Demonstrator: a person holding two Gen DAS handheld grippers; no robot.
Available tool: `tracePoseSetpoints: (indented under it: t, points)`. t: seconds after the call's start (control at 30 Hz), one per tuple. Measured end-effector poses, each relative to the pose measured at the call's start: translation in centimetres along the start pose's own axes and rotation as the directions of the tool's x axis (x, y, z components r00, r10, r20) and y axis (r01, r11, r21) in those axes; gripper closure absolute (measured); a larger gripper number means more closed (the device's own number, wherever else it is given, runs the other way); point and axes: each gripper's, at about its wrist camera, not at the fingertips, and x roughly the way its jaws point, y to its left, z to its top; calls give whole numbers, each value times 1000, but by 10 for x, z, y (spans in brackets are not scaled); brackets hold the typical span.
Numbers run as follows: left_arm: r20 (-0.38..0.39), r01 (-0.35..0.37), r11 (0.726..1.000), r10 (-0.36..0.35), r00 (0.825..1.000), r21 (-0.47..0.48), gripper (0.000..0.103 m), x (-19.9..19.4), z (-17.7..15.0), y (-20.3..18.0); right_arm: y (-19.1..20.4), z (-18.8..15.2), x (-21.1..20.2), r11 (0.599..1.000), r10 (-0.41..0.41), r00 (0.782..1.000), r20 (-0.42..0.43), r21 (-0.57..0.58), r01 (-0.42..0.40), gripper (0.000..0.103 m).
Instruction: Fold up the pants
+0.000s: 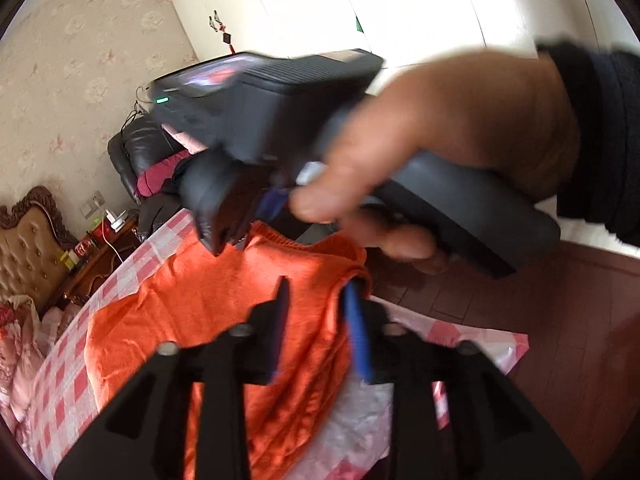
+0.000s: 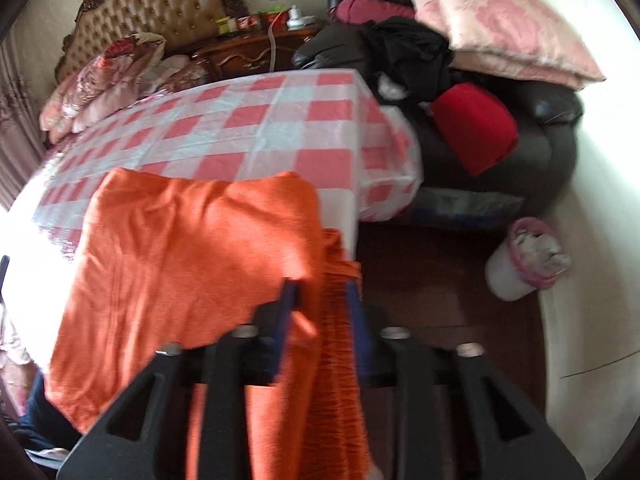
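Orange pants (image 2: 192, 248) lie folded on the pink-and-white checked tablecloth (image 2: 256, 120), their ribbed waistband (image 2: 340, 312) hanging over the table's near right edge. My right gripper (image 2: 320, 286) stands open; the waistband lies loosely between its blue-padded fingers. In the left wrist view the pants (image 1: 208, 304) spread below my left gripper (image 1: 318, 290), which is open over the cloth at the pants' right edge, its right finger (image 1: 356, 320) beside the waistband corner. A hand (image 1: 440, 136) holds the right gripper (image 1: 240, 236) just above the pants' far edge.
A dark leather chair (image 2: 520, 176) piled with a red cushion (image 2: 476, 128), black clothes and pink pillows (image 2: 500, 20) stands right of the table. A lined waste bin (image 2: 524, 260) sits on the dark wooden floor. A bed with a tufted headboard (image 2: 168, 4) and a nightstand lie behind.
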Motion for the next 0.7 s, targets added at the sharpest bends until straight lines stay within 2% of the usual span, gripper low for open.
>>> tracePoseSetpoints:
  t: [0.03,0.1,0.13,0.2,0.23,0.27,0.3,0.33,0.37,0.4,0.43,0.47,0.53,0.57,0.6,0.63,0.67,0.7]
  points:
    - [0,8,999,-8,1000,-38,62,-10,-2,13,-1,-1,-6,999,-32,999,22,3,32,43]
    - [-9,5,989,-6,1000,-147,55,-36,-11,47,-6,-7,-22,997,-72,995,72,25,70,38]
    - [-19,-7,976,3,1000,-220,50,-48,-20,68,-10,-10,-26,997,-68,995,75,49,64,37]
    - [-89,-61,910,27,996,-409,47,-72,-52,118,-16,-19,-23,996,-29,999,18,89,28,37]
    - [-128,-88,878,30,991,-471,47,-76,-65,135,-17,-23,-19,995,-17,1000,-6,97,18,37]
    - [-177,-108,822,9,984,-559,49,-80,-84,156,-17,-26,-15,994,-8,1000,-24,109,11,37]
    - [-195,-94,768,-41,980,-634,49,-81,-97,171,-17,-31,-12,992,6,999,-40,126,-1,45]
    - [-191,-65,710,-99,977,-702,49,-79,-111,185,-15,-34,-12,990,27,999,-36,141,-22,61]
    - [-185,-48,644,-147,972,-764,49,-75,-125,198,-13,-36,-12,986,55,998,-33,162,-49,65]
    - [-168,-23,569,-205,964,-822,49,-70,-138,208,-11,-38,-10,979,82,996,-37,190,-74,74]
    - [-145,6,506,-260,955,-863,49,-65,-148,214,-8,-39,-8,975,86,995,-42,208,-75,74]
    - [-122,33,424,-335,934,-905,49,-56,-160,220,-5,-38,-7,976,69,997,-42,210,-59,74]
    - [-65,84,321,-428,902,-943,50,-45,-171,223,-3,-38,-5,972,64,997,-45,227,-52,74]
    - [-51,99,319,-432,900,-943,67,-44,-171,224,-4,-38,-5,970,68,997,-47,238,-55,74]
    - [-33,133,318,-467,884,-939,75,-40,-169,223,-5,-38,-4,964,73,996,-49,260,-58,74]
    - [-30,143,324,-474,880,-935,77,-38,-168,224,-4,-37,-4,959,76,996,-50,278,-59,74]
    - [-41,136,338,-469,882,-931,82,-39,-170,220,0,-36,-4,957,81,995,-52,282,-63,74]
    - [-48,133,347,-465,884,-928,83,-38,-170,224,6,-35,-4,959,81,995,-55,278,-63,74]
